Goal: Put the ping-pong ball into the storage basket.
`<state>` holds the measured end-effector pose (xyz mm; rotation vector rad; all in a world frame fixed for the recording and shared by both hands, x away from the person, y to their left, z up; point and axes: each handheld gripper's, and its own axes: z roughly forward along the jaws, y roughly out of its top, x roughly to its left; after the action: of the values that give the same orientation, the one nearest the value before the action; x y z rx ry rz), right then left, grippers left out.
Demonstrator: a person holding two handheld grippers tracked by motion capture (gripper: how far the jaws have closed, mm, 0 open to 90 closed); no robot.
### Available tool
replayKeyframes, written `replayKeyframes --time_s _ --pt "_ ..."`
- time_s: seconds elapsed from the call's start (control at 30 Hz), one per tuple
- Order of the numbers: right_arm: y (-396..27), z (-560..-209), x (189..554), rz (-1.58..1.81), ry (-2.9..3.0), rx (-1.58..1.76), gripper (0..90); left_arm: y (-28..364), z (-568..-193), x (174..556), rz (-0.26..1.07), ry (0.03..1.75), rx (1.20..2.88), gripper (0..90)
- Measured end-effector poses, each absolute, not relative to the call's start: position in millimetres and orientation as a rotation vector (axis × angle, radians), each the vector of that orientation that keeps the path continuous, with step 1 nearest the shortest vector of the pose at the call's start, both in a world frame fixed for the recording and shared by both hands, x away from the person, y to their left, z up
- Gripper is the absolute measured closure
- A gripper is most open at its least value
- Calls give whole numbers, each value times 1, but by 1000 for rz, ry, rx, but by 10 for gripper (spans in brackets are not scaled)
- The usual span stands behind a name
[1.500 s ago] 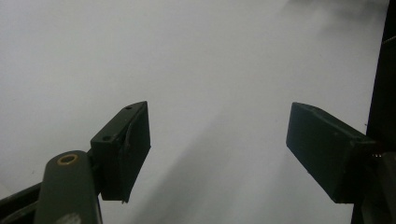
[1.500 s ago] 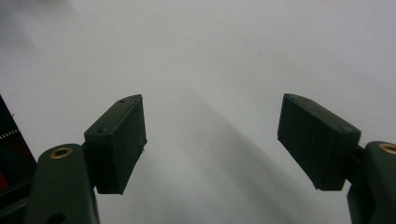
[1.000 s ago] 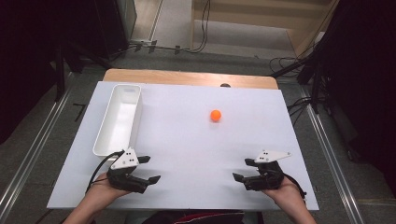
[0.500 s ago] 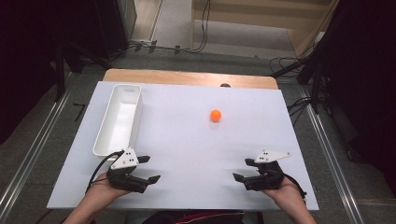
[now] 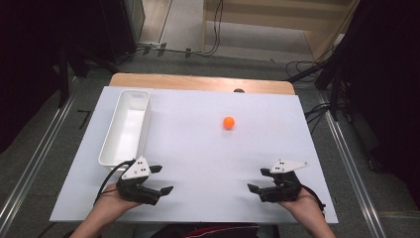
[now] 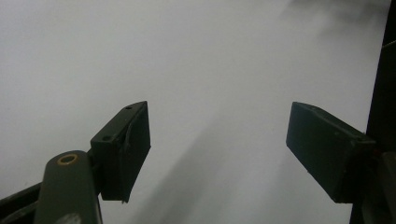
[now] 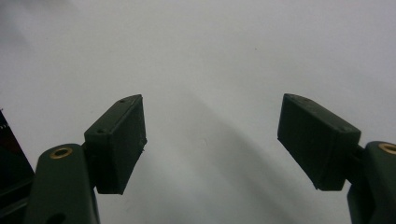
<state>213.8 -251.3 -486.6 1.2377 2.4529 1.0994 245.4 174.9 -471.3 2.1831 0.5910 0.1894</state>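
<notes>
A small orange ball (image 5: pixel 228 122) lies on the white table top (image 5: pixel 208 158), right of centre and well beyond both hands. A long white tray (image 5: pixel 126 127) stands along the left side, with nothing seen inside it. My left gripper (image 5: pixel 162 179) rests near the front edge at the left, just below the tray's near end, jaws wide apart and nothing between them. My right gripper (image 5: pixel 258 180) sits near the front edge at the right, also open and holding nothing. In the gripper views the left gripper (image 6: pixel 217 140) and the right gripper (image 7: pixel 210 135) face bare white surface.
A wooden strip (image 5: pixel 198 82) runs behind the white sheet's far edge, with a small dark knob (image 5: pixel 238 90) on it. Cables (image 5: pixel 307 67) lie on the floor beyond. Metal rails (image 5: pixel 346 158) flank the table on both sides.
</notes>
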Motion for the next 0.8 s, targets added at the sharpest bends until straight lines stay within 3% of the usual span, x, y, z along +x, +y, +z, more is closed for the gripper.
replayKeyframes --time_s 0.8 --pt "-251 -486 213 1096 2450 1223 220 152 -465 255 148 565 2114 214"
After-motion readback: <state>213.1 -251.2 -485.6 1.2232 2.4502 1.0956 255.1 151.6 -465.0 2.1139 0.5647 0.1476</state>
